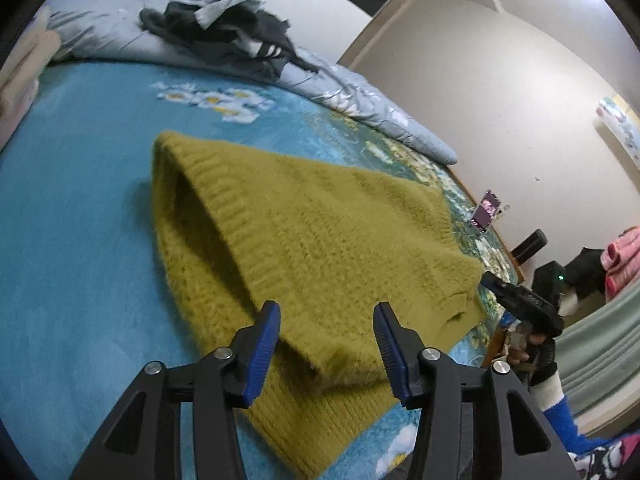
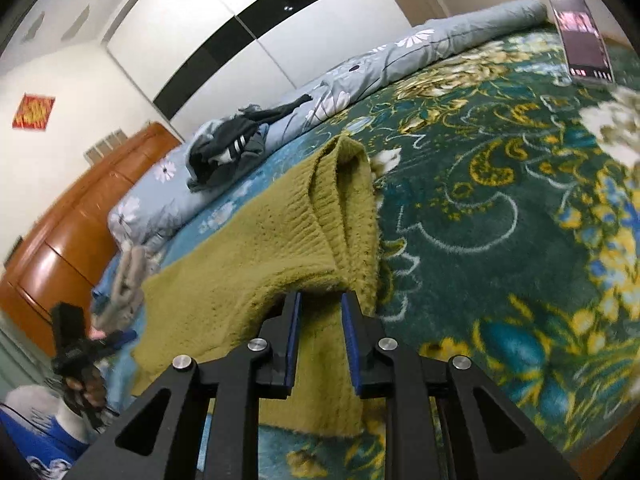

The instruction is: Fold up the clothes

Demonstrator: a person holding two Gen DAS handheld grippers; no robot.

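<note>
The olive knit sweater [image 1: 304, 240] lies mid-frame on the floral blanket [image 1: 80, 200], its lower hem cut off behind the spread left gripper [image 1: 326, 344], while the right gripper [image 2: 318, 336] is parted around a fold, contact unclear.

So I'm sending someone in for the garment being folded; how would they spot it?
Start at the bed's blue floral blanket. In its middle lies the mustard-green knit sweater, fuzzy with ribbed edges. The dark clothes pile sits apart on the grey duvet.
</note>
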